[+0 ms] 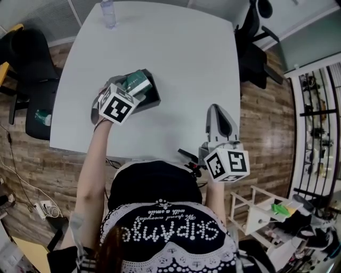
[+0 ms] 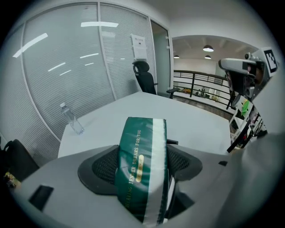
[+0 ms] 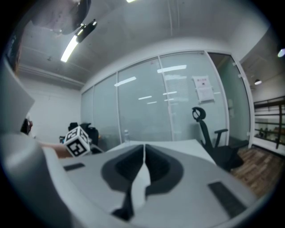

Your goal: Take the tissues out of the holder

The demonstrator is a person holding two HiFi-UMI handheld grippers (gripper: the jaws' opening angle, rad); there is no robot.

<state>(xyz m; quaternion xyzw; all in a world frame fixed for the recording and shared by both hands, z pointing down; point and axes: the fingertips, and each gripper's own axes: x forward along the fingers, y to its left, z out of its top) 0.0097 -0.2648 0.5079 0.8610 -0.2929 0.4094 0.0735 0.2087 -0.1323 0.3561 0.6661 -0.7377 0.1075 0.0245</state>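
**A:** What has the left tool (image 2: pixel 141 162) got hold of?

**B:** Its jaws are clamped on the sides of a green tissue pack (image 1: pixel 137 82) with a white stripe. Gold print along the pack reads "TENDER DREAMS FOR YOU".

**A:** Where is the pack?

**B:** Over the left end of the dark holder (image 1: pixel 152 98), which sits on the white surface (image 1: pixel 176 53). I cannot tell whether the pack touches the holder.

**A:** And the right tool (image 3: pixel 143 164)?

**B:** Its jaws are pressed together with nothing between them. It is by the surface's near edge, well apart from the holder.

**A:** Any other writing?

**B:** There is a notice (image 2: pixel 139 46) on the glass wall, too small to read. A clear bottle (image 1: pixel 108 13) stands at the far edge, and its label is illegible.
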